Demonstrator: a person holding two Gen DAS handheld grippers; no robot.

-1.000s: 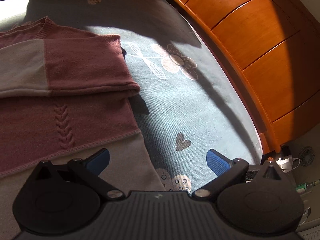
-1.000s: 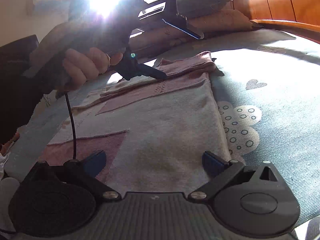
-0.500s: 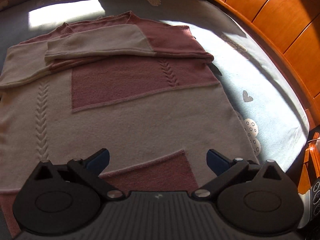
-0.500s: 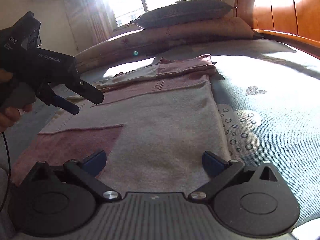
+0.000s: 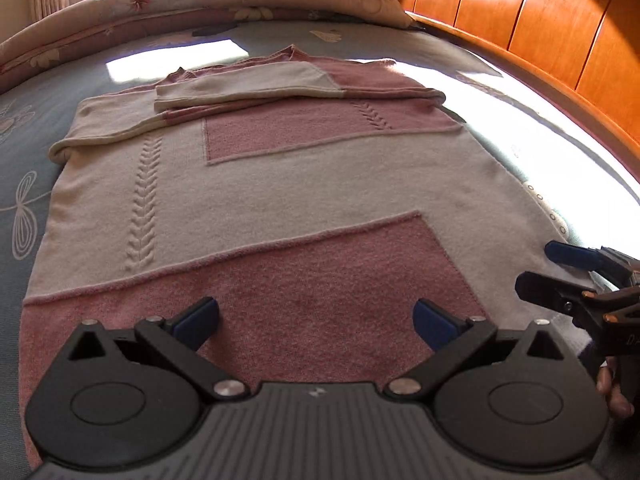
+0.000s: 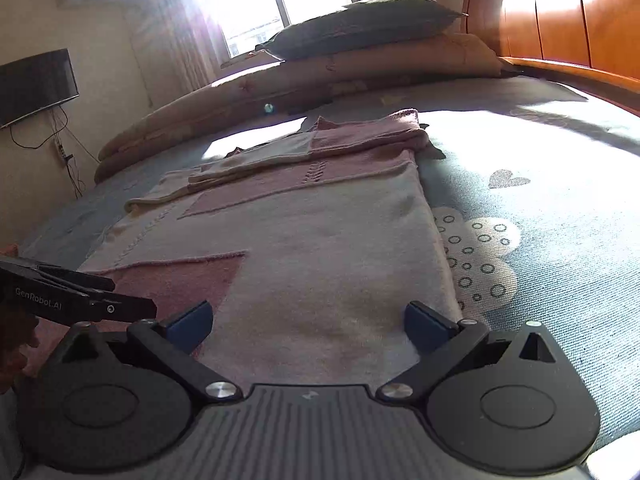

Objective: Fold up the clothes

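Note:
A pink and cream knitted sweater point(image 5: 280, 184) lies flat on the bed, both sleeves folded across its upper part. My left gripper point(image 5: 316, 318) hovers open over the pink patch at the hem, nothing between its fingers. My right gripper point(image 6: 308, 322) is open above the hem's right corner of the sweater point(image 6: 320, 248), also empty. In the left wrist view the right gripper shows at the right edge, beside the hem. In the right wrist view the left gripper's body point(image 6: 76, 300) juts in from the left, held by a hand.
The blue patterned bedsheet point(image 5: 24, 184) surrounds the sweater. A rolled quilt point(image 6: 320, 76) and a pillow point(image 6: 360, 24) lie at the far end. An orange wooden headboard point(image 5: 560, 36) runs along the right. A wall screen point(image 6: 36, 84) hangs at left.
My left gripper has swung away from the folded sleeve near the headboard down to the hem, beside the right gripper. The right gripper has barely moved.

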